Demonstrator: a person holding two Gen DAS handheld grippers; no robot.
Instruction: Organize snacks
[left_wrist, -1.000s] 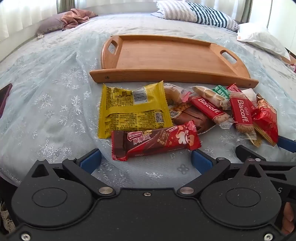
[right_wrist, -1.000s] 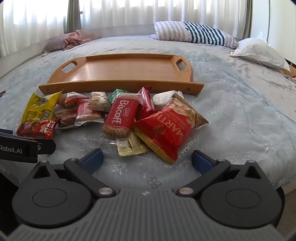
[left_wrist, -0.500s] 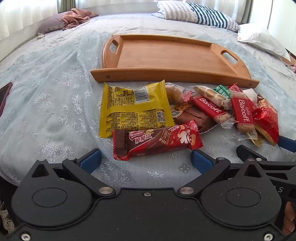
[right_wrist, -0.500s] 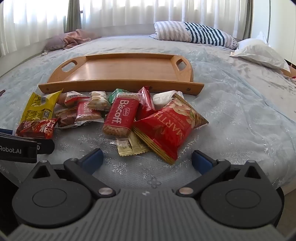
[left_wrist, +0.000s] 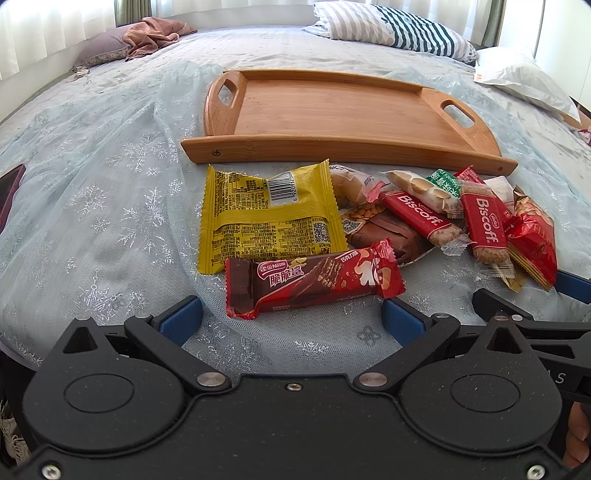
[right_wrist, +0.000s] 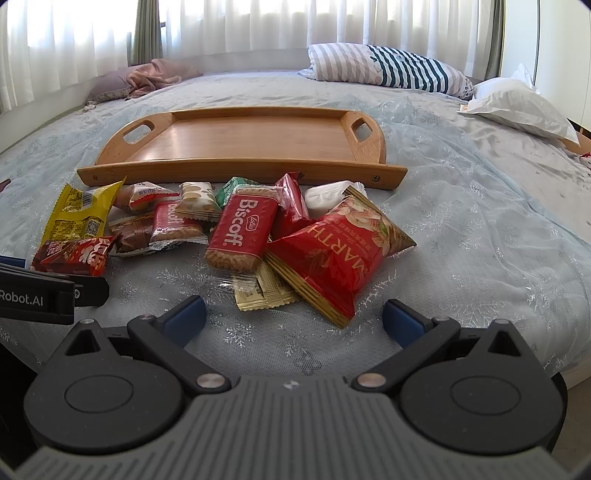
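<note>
Left gripper (left_wrist: 291, 319) spread wide just short of red-brown chocolate wafer bar (left_wrist: 314, 282), right gripper (right_wrist: 293, 319) spread wide near red nut bag (right_wrist: 332, 254), bare wooden handled tray (right_wrist: 236, 168) beyond snack pile, possibly untouched.

Bed (right_wrist: 480, 221): pale blue snowflake cover.
Tray (right_wrist: 236, 170): wooden, at 12 o'clock.
Snack pile (right_wrist: 236, 229): touching the tray's near rim.
Striped pillow (right_wrist: 388, 66): 1 o'clock.
White pillow (right_wrist: 517, 107): 2 o'clock.
Pink cloth (right_wrist: 155, 75): 11 o'clock.
</note>
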